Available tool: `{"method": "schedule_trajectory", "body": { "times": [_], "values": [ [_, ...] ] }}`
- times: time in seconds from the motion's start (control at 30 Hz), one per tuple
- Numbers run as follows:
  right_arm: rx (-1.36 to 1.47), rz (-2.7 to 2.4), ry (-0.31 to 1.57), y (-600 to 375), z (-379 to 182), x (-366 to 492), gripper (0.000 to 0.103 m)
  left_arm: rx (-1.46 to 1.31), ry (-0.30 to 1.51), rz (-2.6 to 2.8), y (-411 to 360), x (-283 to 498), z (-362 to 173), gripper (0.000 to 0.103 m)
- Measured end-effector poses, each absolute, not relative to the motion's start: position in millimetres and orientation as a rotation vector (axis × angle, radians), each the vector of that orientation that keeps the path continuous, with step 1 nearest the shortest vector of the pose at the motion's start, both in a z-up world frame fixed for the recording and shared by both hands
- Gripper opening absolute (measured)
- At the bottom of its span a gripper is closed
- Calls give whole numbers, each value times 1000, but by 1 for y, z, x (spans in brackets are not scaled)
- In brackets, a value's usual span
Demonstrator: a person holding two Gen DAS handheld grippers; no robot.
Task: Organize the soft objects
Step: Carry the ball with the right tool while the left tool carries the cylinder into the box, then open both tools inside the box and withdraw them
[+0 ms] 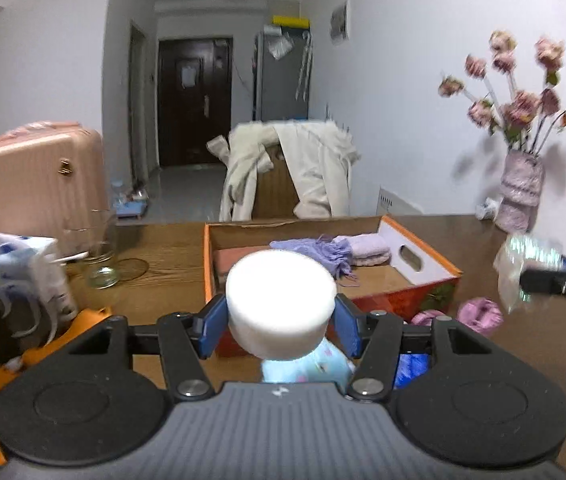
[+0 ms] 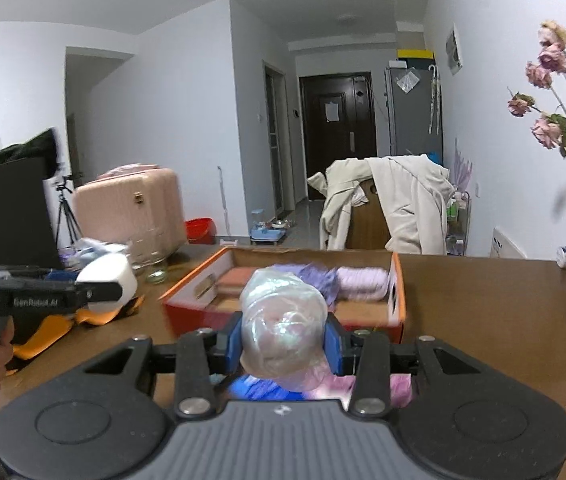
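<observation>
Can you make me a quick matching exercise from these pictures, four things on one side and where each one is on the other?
Things:
1. white foam block
2. clear plastic bag
3. purple scarf
4. vase of pink flowers

Places:
A. inside the orange box
B. held in the right claw
C. standing on the table by the wall
D. held in the left claw

Pairs: 1-D, 2-B, 3-A, 4-C
</observation>
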State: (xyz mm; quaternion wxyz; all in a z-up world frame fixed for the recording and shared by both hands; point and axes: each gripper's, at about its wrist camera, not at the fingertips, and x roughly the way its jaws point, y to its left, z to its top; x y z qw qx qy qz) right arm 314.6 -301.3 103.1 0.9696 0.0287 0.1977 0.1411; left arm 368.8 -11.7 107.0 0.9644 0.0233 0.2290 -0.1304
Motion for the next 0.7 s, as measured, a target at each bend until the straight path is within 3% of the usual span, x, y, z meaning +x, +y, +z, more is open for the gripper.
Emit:
{"method": "schedule_trajectory", "body": {
  "times": [0.2,0.4,0.7],
  "values": [
    [25,271,552,-306,90,452,41,68,610,-226,-25,478,84,57],
    [-33,186,668,-305,61,545,45,148,642,-215,-39,534,57,60],
    [-121,106,695,-298,31,593,65,185,639,-222,-38,560,45,75]
  ]
}}
